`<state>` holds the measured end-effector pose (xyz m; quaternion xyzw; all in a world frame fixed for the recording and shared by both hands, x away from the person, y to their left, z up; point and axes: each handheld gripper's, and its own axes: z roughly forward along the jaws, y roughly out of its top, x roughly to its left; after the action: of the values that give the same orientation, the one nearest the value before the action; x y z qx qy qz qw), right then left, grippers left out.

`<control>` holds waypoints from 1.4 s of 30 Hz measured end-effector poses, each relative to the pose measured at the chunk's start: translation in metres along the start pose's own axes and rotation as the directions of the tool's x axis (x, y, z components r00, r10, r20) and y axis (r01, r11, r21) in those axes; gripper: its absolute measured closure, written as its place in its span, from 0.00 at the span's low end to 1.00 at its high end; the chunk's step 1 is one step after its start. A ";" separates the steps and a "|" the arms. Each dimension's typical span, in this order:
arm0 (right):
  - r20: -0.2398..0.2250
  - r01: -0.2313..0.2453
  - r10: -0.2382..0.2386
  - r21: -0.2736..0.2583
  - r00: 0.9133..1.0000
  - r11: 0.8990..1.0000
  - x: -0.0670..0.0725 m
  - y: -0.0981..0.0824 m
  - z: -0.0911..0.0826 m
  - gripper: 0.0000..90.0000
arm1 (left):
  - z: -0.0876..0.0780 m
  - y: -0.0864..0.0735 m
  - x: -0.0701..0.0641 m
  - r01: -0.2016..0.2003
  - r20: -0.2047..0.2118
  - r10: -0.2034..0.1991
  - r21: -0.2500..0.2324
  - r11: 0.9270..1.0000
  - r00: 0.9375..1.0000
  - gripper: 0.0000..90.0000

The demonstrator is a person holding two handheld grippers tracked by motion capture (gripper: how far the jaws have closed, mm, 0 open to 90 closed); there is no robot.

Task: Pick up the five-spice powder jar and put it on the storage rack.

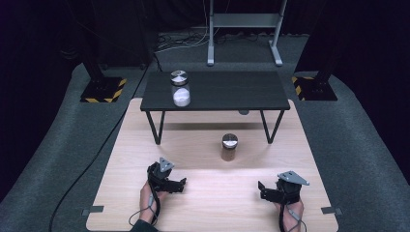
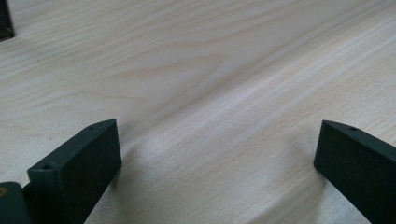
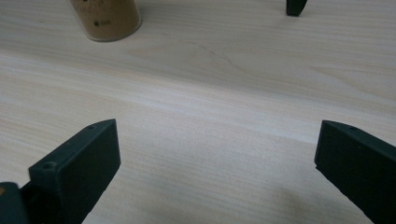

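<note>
Resting apart, brown jar [image 1: 229, 147] beyond right tool [image 1: 265, 192].

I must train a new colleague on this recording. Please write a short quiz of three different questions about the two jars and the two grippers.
1. True or false: the jar with white contents stands on the black raised table.
2. The brown jar stands: A) on the black table; B) on the light wooden tabletop; C) between a gripper's jaws.
3. Fill in: the jaws of the left gripper and the right gripper are both ____.

Key: 1 true; 2 B; 3 open.
</note>
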<state>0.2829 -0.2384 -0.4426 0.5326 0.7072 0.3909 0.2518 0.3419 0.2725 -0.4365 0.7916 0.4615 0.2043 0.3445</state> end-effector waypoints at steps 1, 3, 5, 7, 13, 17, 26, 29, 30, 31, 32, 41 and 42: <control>0.003 0.004 -0.004 0.001 1.000 1.000 0.002 0.002 0.001 0.00 | 0.000 0.000 0.000 0.001 0.000 -0.001 -0.001 1.000 1.000 0.01; 0.003 0.007 -0.007 -0.011 1.000 1.000 0.004 0.006 0.002 0.00 | 0.000 0.000 0.000 -0.001 0.000 0.001 0.000 1.000 1.000 0.01; 0.001 0.012 -0.012 -0.019 1.000 1.000 0.007 0.010 0.004 0.00 | 0.000 0.000 0.000 -0.001 0.000 0.001 0.001 1.000 1.000 0.01; -0.008 0.021 -0.021 -0.023 1.000 1.000 0.010 0.017 0.009 0.00 | 0.000 0.000 0.000 -0.001 0.000 0.001 0.001 1.000 1.000 0.01; -0.031 0.054 -0.054 -0.031 0.998 0.998 0.021 0.034 0.028 0.00 | 0.000 0.000 0.000 -0.001 0.000 0.001 0.001 1.000 1.000 0.01; -0.049 0.055 -0.057 -0.047 0.997 0.997 0.031 0.045 0.048 0.00 | 0.000 0.000 0.000 -0.002 0.001 0.002 0.002 1.000 1.000 0.01; -0.061 0.101 -0.106 -0.089 0.992 0.991 0.053 0.066 0.082 0.00 | 0.000 0.000 0.000 -0.002 0.000 0.002 0.001 1.000 1.000 0.01; -0.069 0.117 -0.124 -0.100 0.990 0.988 0.060 0.071 0.090 0.00 | 0.000 0.000 0.000 -0.001 0.000 0.001 0.001 1.000 1.000 0.01; -0.073 0.120 -0.128 -0.103 0.989 0.987 0.061 0.072 0.092 0.00 | 0.000 0.000 0.000 -0.001 0.000 0.001 0.001 1.000 1.000 0.01; -0.075 0.126 -0.134 -0.107 0.988 0.986 0.063 0.073 0.094 0.00 | 0.000 0.000 0.000 -0.001 0.001 0.001 0.001 1.000 1.000 0.01; -0.074 0.130 -0.139 -0.110 0.988 0.985 0.065 0.074 0.096 0.00 | 0.000 0.000 0.000 -0.001 0.000 0.001 0.001 1.000 1.000 0.01; -0.086 0.138 -0.152 -0.148 0.985 0.979 0.069 0.078 0.111 0.00 | 0.000 0.000 0.000 -0.001 0.000 0.001 0.002 1.000 1.000 0.01; -0.086 0.138 -0.152 -0.148 0.985 0.979 0.069 0.078 0.111 0.00 | 0.000 0.000 0.000 -0.001 0.000 0.001 0.002 1.000 1.000 0.01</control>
<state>0.3904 -0.1319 -0.4375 0.4408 0.7260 0.4462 0.2820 0.3420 0.2726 -0.4363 0.7921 0.4612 0.2039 0.3438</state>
